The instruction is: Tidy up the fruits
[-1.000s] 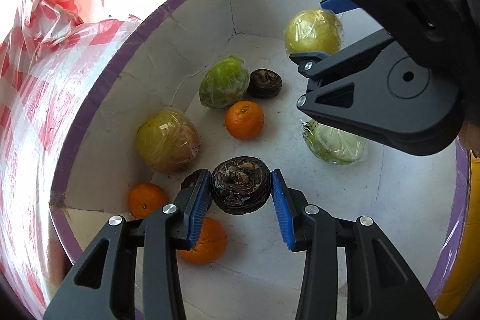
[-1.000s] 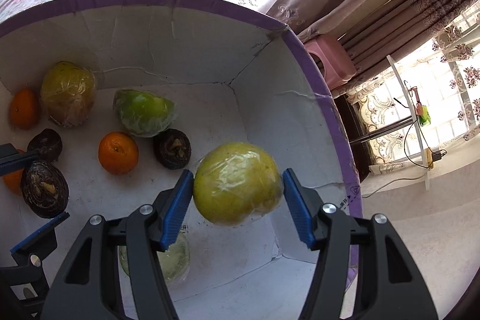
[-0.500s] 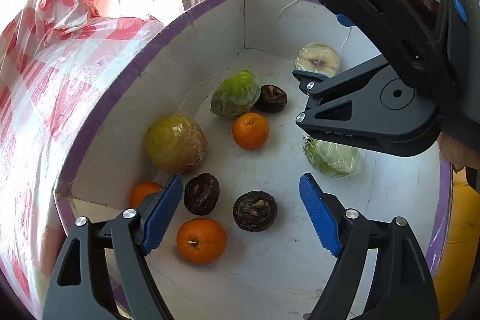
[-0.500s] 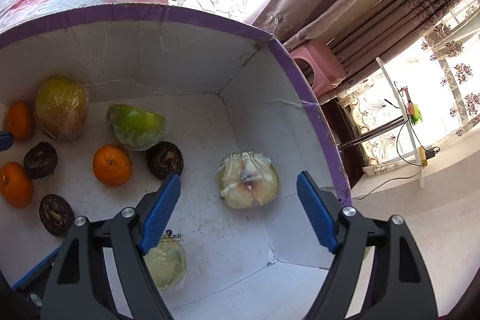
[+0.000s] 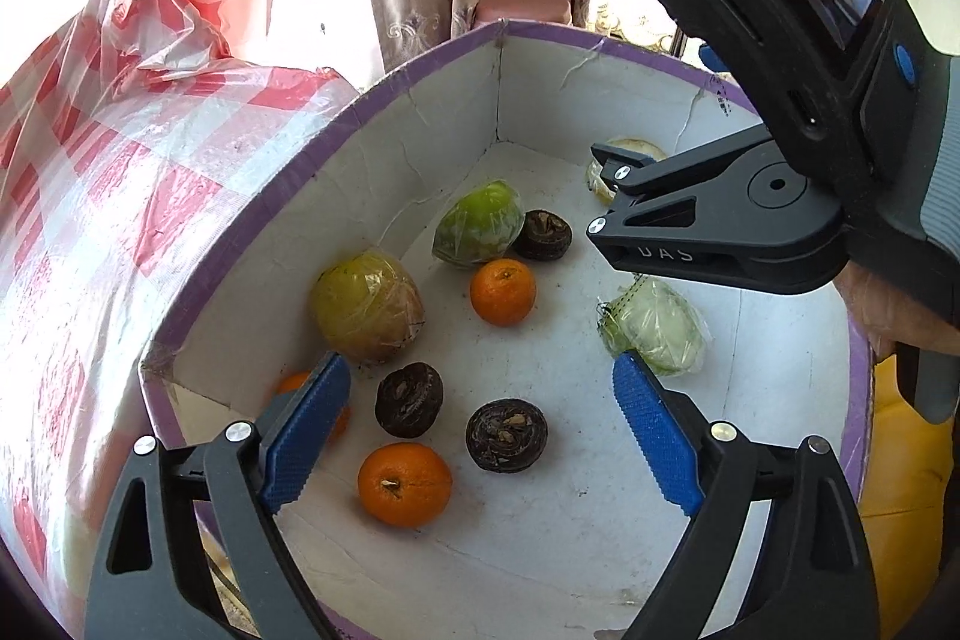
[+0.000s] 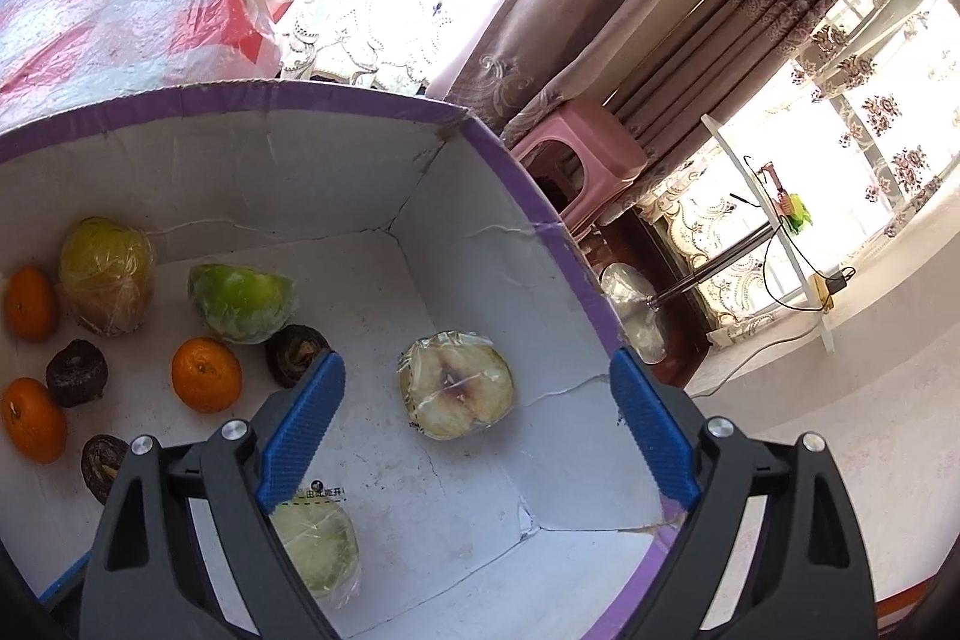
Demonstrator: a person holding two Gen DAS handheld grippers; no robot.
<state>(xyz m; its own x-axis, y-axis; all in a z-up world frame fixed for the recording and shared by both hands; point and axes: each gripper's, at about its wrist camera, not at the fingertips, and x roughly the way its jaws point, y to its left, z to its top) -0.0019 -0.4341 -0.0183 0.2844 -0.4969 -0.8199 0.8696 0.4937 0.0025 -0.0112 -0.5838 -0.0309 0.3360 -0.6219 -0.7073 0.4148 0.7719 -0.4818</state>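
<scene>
"UAS" embossed on the right gripper, small print on box floor unreadable

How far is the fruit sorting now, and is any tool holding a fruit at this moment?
Done: the box holds oranges such as, dark round fruits such as, and plastic-wrapped fruits, including a cut half. In hand: nothing; the left tool and the right tool both stand open above the box. Left: no fruit shows outside the box, so little may remain, though these views are narrow.
</scene>
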